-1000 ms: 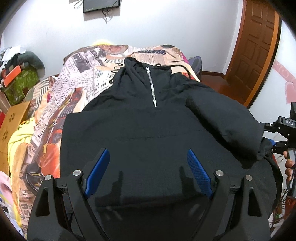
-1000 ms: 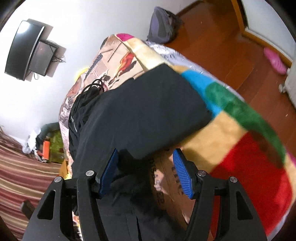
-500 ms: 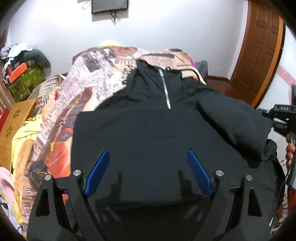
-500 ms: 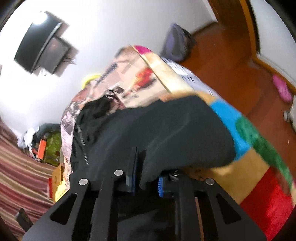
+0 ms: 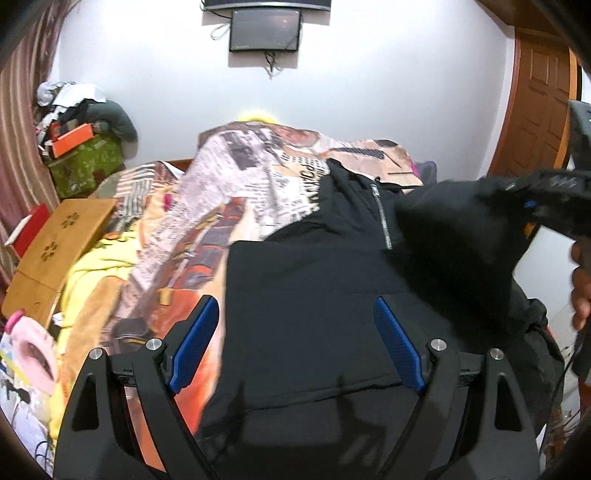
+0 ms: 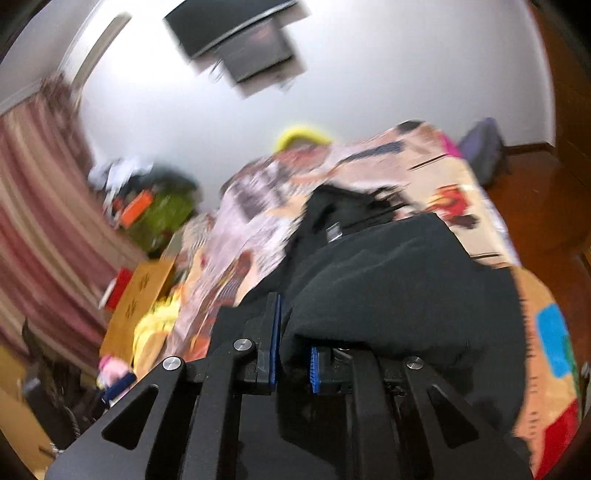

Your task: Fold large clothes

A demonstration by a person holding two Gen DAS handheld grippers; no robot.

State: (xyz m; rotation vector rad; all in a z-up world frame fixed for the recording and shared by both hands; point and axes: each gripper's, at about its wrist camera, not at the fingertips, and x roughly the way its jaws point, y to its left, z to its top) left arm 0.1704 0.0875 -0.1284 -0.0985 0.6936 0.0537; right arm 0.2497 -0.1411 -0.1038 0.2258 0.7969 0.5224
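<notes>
A large black zip hoodie (image 5: 314, 291) lies face up on a bed with a newspaper-print blanket (image 5: 255, 184). My left gripper (image 5: 295, 339) is open and empty, hovering over the hoodie's lower left part. My right gripper (image 6: 293, 354) is shut on the hoodie's right sleeve (image 6: 388, 288) and holds it lifted above the body. In the left wrist view the right gripper (image 5: 546, 199) shows at the right edge with the raised sleeve (image 5: 454, 221) hanging over the chest beside the zipper (image 5: 382, 218).
A wooden board (image 5: 55, 251), yellow cloth (image 5: 99, 266) and a cluttered green box (image 5: 85, 162) lie left of the bed. A TV (image 5: 264, 26) hangs on the white wall. A wooden door (image 5: 539, 110) stands right. A dark bag (image 6: 484, 147) sits on the floor.
My right gripper closed on the right sleeve, lifted it and carried it inward over the hoodie's chest. My left gripper shifted left and tilted up, staying open.
</notes>
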